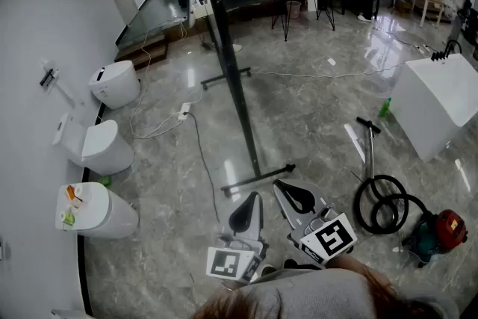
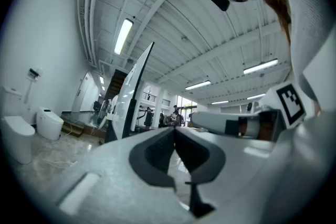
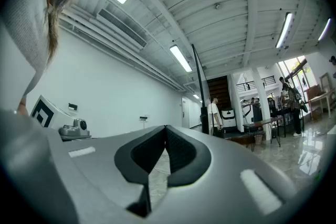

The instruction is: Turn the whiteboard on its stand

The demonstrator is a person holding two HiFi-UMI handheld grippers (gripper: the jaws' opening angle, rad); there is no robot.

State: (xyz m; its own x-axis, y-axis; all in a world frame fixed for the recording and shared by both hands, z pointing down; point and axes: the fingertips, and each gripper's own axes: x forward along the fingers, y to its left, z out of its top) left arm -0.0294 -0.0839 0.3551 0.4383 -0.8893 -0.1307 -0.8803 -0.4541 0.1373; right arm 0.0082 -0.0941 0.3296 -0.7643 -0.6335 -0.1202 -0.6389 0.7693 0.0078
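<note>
Along the left wall sit three white toilets [image 1: 108, 149], with a cable [image 1: 198, 138] trailing across the marble floor [image 1: 321, 116]. Mid-room stands the whiteboard [image 1: 230, 60], seen edge-on from where the person is, a dark thin line rising from the near foot of its stand [image 1: 259, 178]. Just short of that foot the left gripper [image 1: 251, 203] is held with its jaws pressed together and nothing between them, and the right gripper [image 1: 287, 192] beside it is the same, closed and empty. Neither touches the board or the stand. Further right lie a coiled hose [image 1: 382, 204] and a red vacuum [image 1: 441, 231] (well clear of the stand). As I judge it, the turning has not begun: the jaws need to part, take hold of the frame and swing it round.
</note>
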